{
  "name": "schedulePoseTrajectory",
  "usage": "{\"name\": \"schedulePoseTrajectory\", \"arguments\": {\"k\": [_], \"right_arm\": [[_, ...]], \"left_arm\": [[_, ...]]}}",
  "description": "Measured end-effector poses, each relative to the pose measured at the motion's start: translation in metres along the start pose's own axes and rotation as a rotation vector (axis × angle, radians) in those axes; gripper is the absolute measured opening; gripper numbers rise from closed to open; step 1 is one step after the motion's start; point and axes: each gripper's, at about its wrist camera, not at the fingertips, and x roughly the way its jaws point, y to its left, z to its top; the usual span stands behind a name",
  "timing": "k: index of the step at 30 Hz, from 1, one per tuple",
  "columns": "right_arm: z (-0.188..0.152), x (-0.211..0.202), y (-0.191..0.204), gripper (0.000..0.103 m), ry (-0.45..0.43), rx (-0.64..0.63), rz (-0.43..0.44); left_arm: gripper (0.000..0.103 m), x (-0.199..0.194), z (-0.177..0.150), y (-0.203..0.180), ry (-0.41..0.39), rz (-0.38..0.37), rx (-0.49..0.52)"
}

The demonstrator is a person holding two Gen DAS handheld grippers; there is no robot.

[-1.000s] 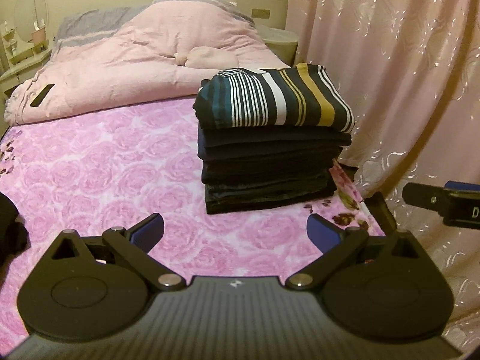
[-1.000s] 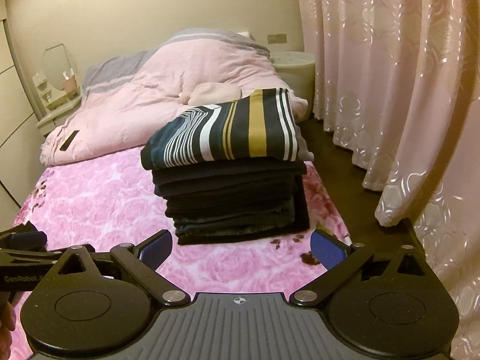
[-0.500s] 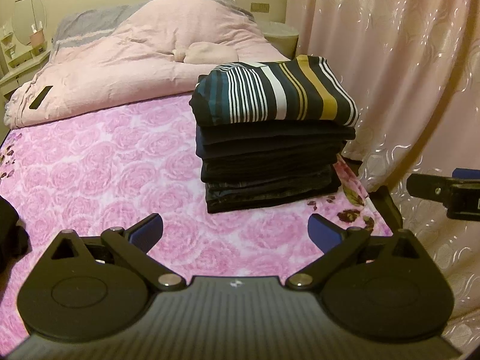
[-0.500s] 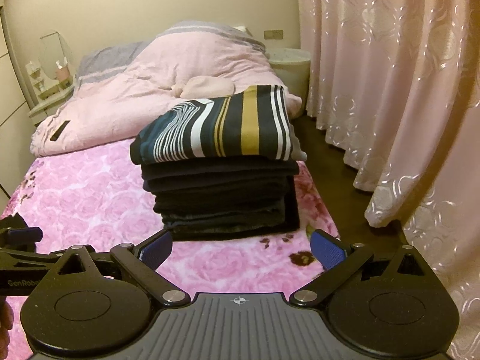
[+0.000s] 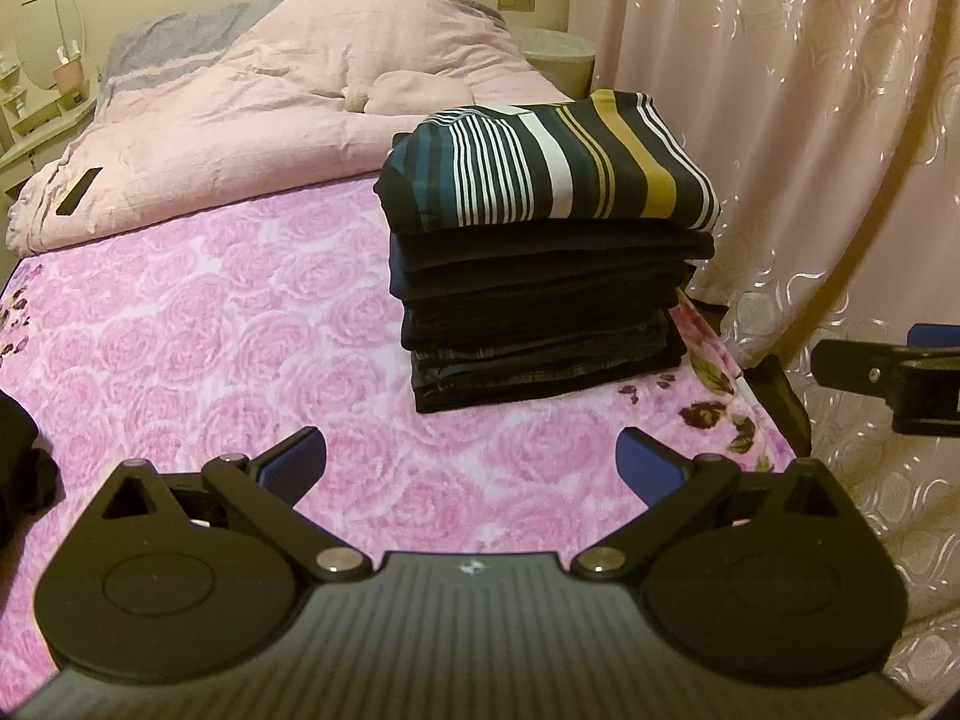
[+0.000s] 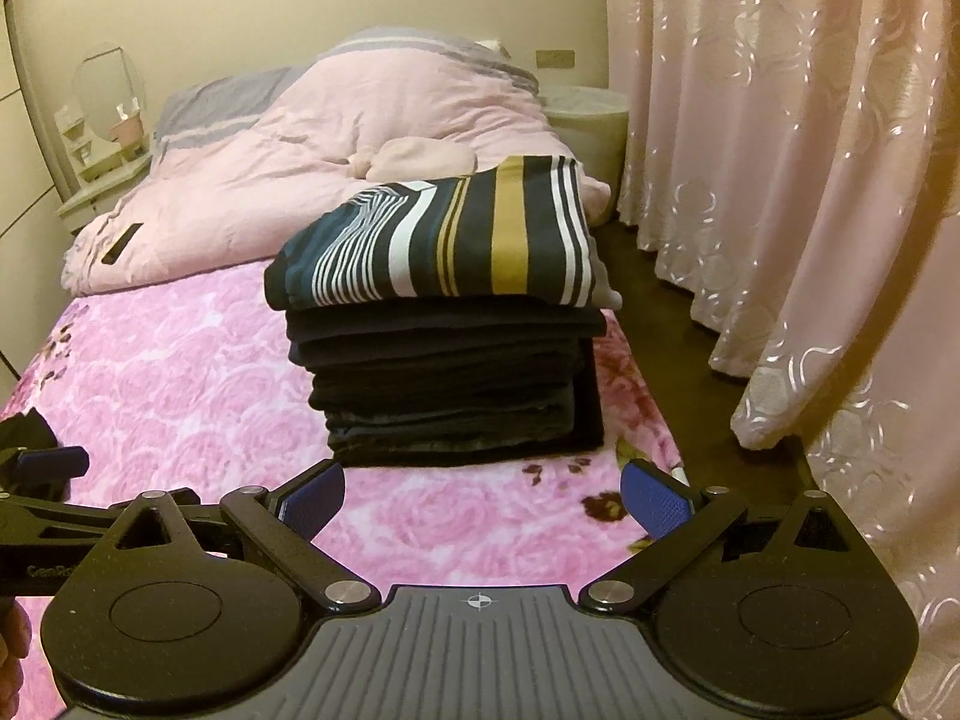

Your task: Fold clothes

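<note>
**Almost done: a neat pile on the bed**

Here, close up: left gripper (image 5: 471, 459) spread wide, nothing between the blue pads (image 5: 297, 462). Same for the right gripper (image 6: 483, 495): let go, wide apart, nothing held. Both hanging over the pink rose blanket (image 5: 198, 348), a little way short of the pile and not touching it.

Just past the grippers: the pile of folded clothes (image 5: 549, 324), sitting on the rose blanket near the bed edge on the curtain side. Lots of dark pieces laid flat, one on top of another, edges lined up fairly well. On top of the pile, a striped top (image 5: 552, 165), folded into a tidy block, with white, gold, blue-green and dark stripes. A bit puffy, and sticking out past the dark pieces under it on the curtain side.

So, most likely: folding mostly finished. Maybe one more to go, because of something dark and lumpy (image 5: 21, 468) at the edge of the left view, far from the pile on the other side. Too little of it showing to tell if clothes or not.

Behind the pile: a big pink quilt (image 5: 270, 120), all bunched up, with a small black thing (image 5: 79, 199) lying on it. Beside the pile, off the bed: the long pink curtain (image 5: 780, 120). Far back, past the quilt: a round mirror (image 5: 49, 33) on a small table.
</note>
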Motion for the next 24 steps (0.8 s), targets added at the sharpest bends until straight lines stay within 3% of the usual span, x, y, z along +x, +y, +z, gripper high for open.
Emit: {"name": "schedulePoseTrajectory", "arguments": {"k": [24], "right_arm": [[0.0010, 0.0067, -0.0038, 0.101, 0.008, -0.006, 0.024]], "left_arm": [[0.102, 0.0011, -0.0006, -0.0067, -0.008, -0.006, 0.005]]}}
